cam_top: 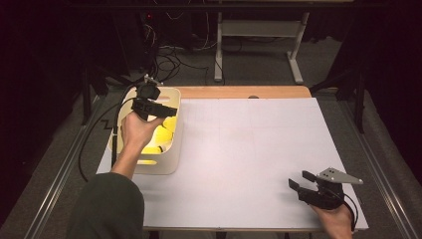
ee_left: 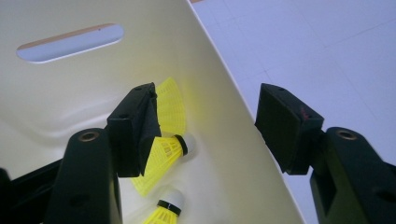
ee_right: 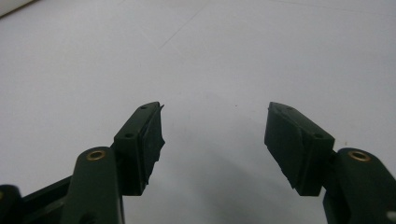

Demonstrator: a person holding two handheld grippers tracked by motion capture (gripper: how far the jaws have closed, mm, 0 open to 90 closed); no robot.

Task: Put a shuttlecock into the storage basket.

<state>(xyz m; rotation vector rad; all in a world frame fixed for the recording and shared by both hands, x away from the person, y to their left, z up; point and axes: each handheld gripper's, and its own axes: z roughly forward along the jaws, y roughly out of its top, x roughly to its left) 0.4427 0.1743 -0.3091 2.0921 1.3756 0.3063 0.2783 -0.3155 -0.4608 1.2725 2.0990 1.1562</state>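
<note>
Yellow shuttlecocks [ee_left: 164, 154] lie in cream bin [cam_top: 171, 130] at tabletop [cam_top: 249, 159] left; light, crushable skirts, grip at cork; left gripper [ee_left: 205, 126] gaping above them, empty; right gripper [ee_right: 215, 140] spread, idle.

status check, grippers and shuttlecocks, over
Left gripper open, empty, jaws straddling the bin's side wall. Yellow shuttlecocks lie loose inside bin. Right gripper open, empty, over bare white table. Nothing blocking.

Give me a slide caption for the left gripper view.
Open left gripper straddles the cream bin wall above yellow shuttlecocks.
</note>
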